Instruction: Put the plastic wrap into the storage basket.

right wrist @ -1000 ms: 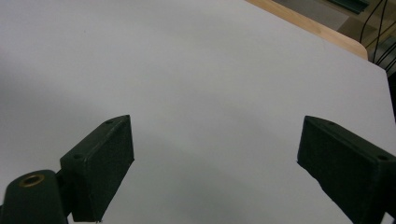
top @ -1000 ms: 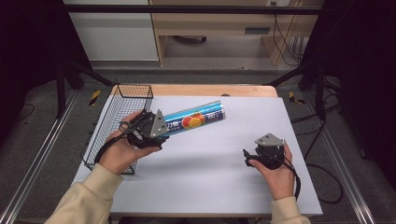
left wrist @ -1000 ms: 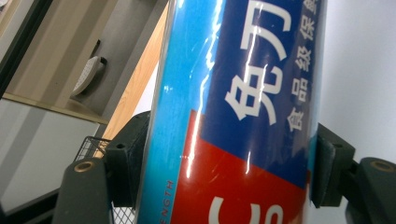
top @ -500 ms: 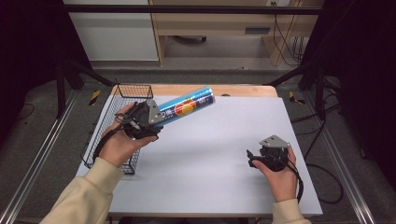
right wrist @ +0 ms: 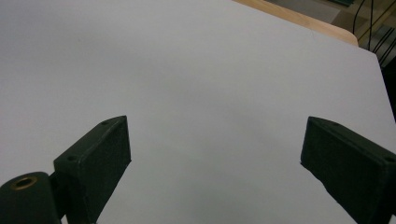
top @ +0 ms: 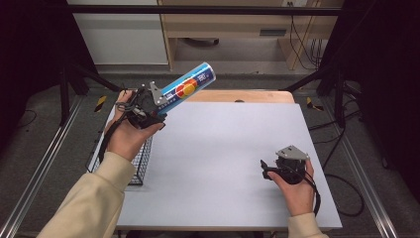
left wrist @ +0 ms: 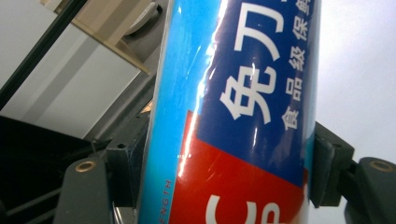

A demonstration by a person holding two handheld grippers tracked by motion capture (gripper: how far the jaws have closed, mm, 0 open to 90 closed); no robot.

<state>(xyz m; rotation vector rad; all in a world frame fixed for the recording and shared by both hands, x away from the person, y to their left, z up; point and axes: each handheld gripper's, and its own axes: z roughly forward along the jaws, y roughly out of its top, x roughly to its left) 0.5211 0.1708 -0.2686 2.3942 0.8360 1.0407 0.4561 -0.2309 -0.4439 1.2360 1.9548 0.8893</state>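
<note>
The left gripper [top: 157, 106] clamps the blue tube [top: 188, 87], tilted up over the wire basket [top: 141, 163]. The right gripper [right wrist: 215, 163] has just been opening wider, with nothing between its jaws.

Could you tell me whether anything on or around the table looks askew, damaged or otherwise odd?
Nothing looks damaged or spilled. The blue tube is tilted up off the table, but the left gripper is clamped on it. The wire basket sits at the table's left edge, partly overhanging.

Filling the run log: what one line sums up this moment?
left gripper: shut on tube, lifted | right gripper: open, over table | basket: left edge
</note>
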